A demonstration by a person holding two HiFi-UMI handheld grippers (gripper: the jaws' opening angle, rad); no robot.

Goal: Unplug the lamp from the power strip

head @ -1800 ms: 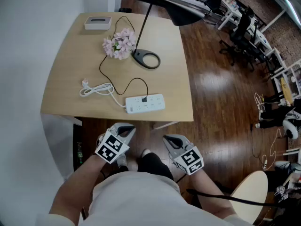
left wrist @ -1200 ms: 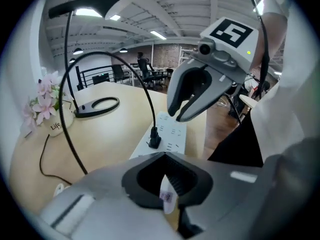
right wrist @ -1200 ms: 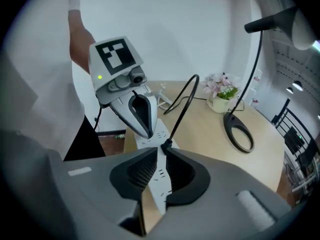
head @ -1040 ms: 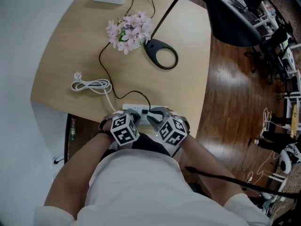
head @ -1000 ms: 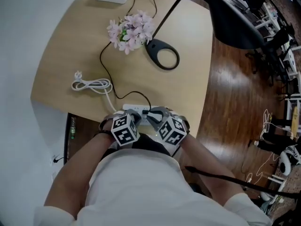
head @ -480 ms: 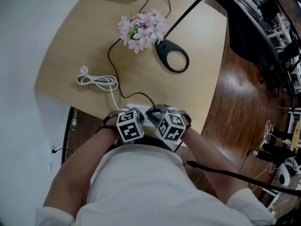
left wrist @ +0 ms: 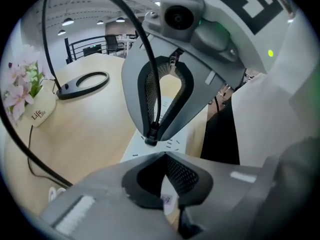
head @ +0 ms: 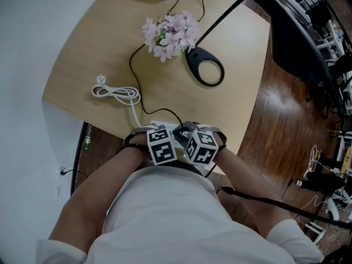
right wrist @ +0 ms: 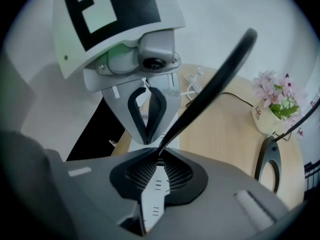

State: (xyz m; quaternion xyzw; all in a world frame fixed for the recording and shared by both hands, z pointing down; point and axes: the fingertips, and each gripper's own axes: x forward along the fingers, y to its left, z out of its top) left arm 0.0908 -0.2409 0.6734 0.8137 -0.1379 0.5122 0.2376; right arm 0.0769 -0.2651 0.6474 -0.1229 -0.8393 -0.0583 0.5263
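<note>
Light wood table, rounded corners, fills upper centre of head view. Plain white wall down left side. Dark glossy wood plank floor at right, bright reflections on it. White desk frames at upper right edge. Cables, clutter on floor at right edge. Left gripper view: round ceiling lights upper left, black railing beyond table.
</note>
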